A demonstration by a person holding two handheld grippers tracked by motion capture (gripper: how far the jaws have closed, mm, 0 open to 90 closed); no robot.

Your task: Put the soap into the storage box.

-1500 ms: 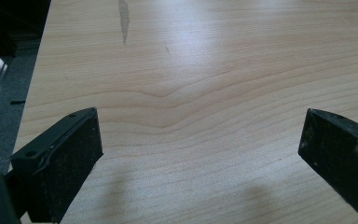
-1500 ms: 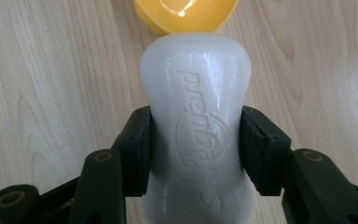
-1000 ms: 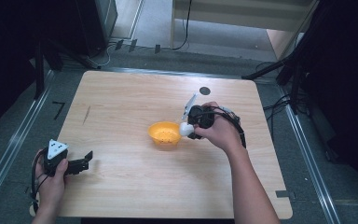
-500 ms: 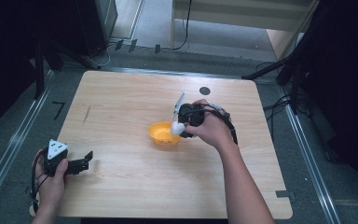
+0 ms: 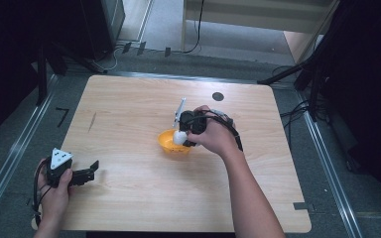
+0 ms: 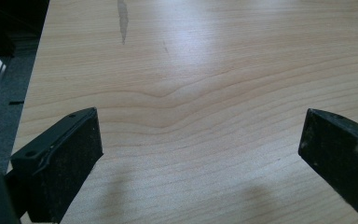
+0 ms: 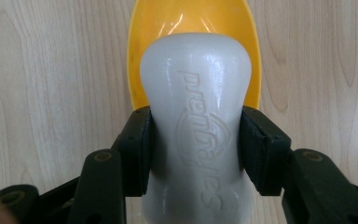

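Near the middle of the wooden surface [image 5: 129, 114], the right claw [image 7: 196, 154] grips a white plastic bottle [image 7: 198, 116], its two black jaws pressed against the bottle's sides. Raised lettering runs along the bottle. It hangs over an orange bowl [image 5: 168, 144], its rounded end pointing down at the bowl's hollow; whether the two touch I cannot tell. At the near left corner of the surface, the left claw [image 6: 200, 154] rests in the person's left hand [image 5: 54, 191], jaws spread wide with bare wood between them, well apart from the bowl.
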